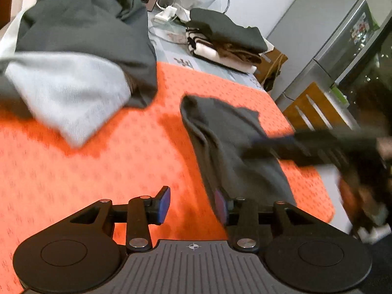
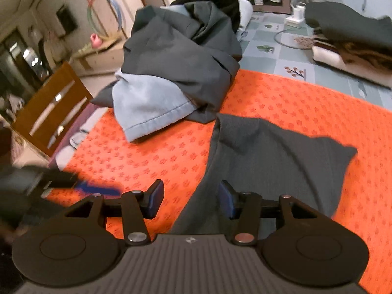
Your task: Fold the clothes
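Orange patterned mat (image 2: 281, 98), spread over a checked tablecloth (image 2: 267, 46), serves as the folding surface and as the landmark for all positions below; wooden chairs and a grey refrigerator (image 1: 325, 39) stand beyond its edges. On the mat's far left corner sits the unfolded heap (image 2: 181, 49) of dark grey and pale blue garments, partly overhanging the mat. Beyond the mat's far right edge, on the tablecloth, lies the finished stack (image 1: 227, 41) of folded dark, brown and cream clothes. Near the mat's middle, running toward its near edge, lies the dark grey garment (image 2: 269, 161) in hand, folded into a long, uneven panel with one corner raised. The right gripper (image 2: 191, 199) hangs over this garment's near end, jaws about half apart and gripping nothing, cloth lying beneath the gap. The left gripper (image 1: 193, 202) is likewise half open and empty, its right-hand pad at the garment's edge, contact unclear through blur. Judged risk: with neither gripper holding the cloth, a pad snagging a layer on withdrawal could drag the fold open; the raised corner may also spring back, leaving a crooked panel.
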A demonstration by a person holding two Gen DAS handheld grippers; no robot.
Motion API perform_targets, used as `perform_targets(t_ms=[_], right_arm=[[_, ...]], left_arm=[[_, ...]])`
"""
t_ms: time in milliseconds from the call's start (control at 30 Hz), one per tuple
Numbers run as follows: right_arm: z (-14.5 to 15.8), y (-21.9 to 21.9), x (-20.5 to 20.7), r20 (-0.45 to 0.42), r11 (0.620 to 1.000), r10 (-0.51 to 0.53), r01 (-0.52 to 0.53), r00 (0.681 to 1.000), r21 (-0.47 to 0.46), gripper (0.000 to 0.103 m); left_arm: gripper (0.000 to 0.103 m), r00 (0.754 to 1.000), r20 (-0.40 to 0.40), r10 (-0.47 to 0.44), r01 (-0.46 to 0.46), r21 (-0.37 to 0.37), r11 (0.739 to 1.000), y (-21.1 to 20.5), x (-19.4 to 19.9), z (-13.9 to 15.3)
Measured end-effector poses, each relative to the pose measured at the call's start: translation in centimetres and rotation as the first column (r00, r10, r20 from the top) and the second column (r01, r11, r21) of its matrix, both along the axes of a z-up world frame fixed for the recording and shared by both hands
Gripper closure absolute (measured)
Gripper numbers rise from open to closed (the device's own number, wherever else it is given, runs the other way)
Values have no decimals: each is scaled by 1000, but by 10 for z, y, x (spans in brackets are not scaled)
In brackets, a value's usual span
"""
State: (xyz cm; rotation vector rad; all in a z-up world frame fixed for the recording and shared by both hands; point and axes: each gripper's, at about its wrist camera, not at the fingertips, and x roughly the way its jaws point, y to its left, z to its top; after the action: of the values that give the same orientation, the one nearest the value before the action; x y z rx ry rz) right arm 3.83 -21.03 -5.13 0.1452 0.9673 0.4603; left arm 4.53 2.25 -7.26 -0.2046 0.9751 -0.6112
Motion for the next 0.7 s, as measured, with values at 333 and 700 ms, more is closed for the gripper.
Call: perform_targets(t_ms=[333,700], right_arm=[[5,-37,-60,-7,982,-187,187,982,-22,47],[-34,-56,-156,-84,819,-570,574,817,28,47]], left_arm=[[50,995,-95,39,-48,-100,994,-33,100,-18],[46,993,-117,-33,23,-84,996,-66,139,-46]])
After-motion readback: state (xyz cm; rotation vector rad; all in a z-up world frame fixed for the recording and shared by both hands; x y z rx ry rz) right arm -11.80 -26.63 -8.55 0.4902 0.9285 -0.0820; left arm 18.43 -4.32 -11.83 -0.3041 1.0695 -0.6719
